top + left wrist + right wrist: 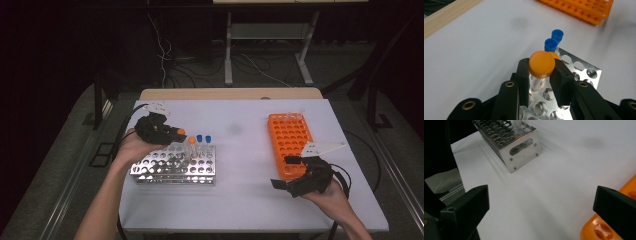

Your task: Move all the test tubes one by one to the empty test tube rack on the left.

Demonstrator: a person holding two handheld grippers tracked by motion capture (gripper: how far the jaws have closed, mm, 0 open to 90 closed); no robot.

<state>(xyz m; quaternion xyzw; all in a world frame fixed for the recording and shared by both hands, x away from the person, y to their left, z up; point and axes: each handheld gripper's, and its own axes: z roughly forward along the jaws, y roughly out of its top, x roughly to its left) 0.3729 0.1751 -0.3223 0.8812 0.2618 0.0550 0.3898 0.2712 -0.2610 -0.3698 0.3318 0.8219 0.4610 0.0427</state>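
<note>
Left gripper (541,82) sits closest to its camera, jaws pinching the orange-capped tube (541,65) just under the cap, one jaw on each side of the clear barrel. Right gripper (292,172) hangs idle near the front right corner of the tabletop (240,200), jaws spread wide with nothing between them; in its own view they frame bare white surface.

Largest to smallest:
- Tabletop: white, smooth, wooden strip along the far edge.
- Steel rack (175,165): front left area, mostly empty holes. Looks rigid and heavy enough to stay put when a tube lifts out.
- Orange rack (288,144): right side, plastic, empty as far as I can tell. Probably light, could slide if nudged.
- Orange-capped tube: standing in the steel rack near its far right corner, lower end in or just above a hole, can't tell which.
- Two blue-capped tubes (554,41): just beyond it, same far row.

Handling call: tube is likely thin clear plastic, light, stiff, slick on the barrel. Grip under the cap is the right spot, the cap rim acts as a stop against slipping. Moderate squeeze only. Pull straight up along the hole axis, else it binds on the steel or knocks the blue neighbours.
</note>
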